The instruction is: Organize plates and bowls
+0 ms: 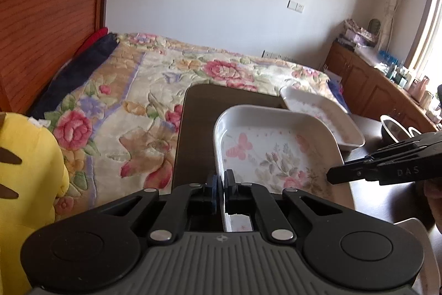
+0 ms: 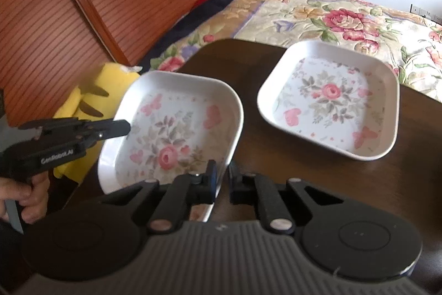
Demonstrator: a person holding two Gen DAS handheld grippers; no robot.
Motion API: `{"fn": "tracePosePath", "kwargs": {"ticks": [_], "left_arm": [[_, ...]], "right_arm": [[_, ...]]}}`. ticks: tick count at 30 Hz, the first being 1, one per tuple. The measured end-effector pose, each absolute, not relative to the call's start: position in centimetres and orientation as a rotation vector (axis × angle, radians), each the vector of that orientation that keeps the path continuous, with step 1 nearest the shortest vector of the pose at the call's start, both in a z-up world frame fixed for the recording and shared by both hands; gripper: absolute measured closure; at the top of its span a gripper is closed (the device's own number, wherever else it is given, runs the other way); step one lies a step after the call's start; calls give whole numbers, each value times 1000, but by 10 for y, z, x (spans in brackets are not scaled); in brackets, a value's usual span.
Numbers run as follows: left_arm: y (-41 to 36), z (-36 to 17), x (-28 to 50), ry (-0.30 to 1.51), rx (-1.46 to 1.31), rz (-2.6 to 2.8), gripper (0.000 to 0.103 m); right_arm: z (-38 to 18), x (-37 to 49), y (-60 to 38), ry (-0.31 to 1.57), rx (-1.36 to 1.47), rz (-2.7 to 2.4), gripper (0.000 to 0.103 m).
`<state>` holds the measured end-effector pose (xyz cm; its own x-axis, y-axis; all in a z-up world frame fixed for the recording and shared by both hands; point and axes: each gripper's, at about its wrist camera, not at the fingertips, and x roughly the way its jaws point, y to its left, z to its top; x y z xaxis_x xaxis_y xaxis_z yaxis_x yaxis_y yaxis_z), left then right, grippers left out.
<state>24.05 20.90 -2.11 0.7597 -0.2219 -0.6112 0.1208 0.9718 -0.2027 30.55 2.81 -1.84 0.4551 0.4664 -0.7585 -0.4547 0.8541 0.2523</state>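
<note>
The left tongs (image 1: 221, 184) are pinched on the near rim of a square floral plate (image 1: 273, 154), one finger outside the wall and one inside, with only the thin rim between them. In the right wrist view the right tongs (image 2: 222, 179) grip the same plate (image 2: 171, 134) by its opposite edge: the left finger lies over the plate's inner floor, the right finger sits outside the wall, and the gap between them is narrow, just wide enough for the rim. The plate looks tilted and lifted off the dark desk (image 2: 359, 184), its far corner overhanging the desk's edge, though how high it sits cannot be told.

From the right wrist, the left tongs show as a black bar reaching in from the left onto the plate's rim, with a hand (image 2: 27, 195) around the handle. From the left wrist, the right tongs (image 1: 335, 176) enter from the right over the plate's right edge.

Beyond the held plate, a second plate (image 2: 331, 98) with the same rose print lies flat on the desk, apart from the first. A yellow plush toy (image 2: 83, 107) sits left of the desk. Behind everything lies a bed (image 2: 331, 15) with a floral cover, backed by a wooden headboard (image 2: 83, 4).
</note>
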Motion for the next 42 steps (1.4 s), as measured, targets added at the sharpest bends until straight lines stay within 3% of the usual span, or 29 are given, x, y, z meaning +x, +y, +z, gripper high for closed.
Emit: {"fn": "tracePosePath", "kwargs": {"ticks": [22,42], "left_arm": [[140,35,175,567,-86,-278,72],[89,21,125,585,-55,-363,71]], "right_arm": [[31,238,-46,778,70,513,97],[21,176,-100,782,93,475,97]]}}
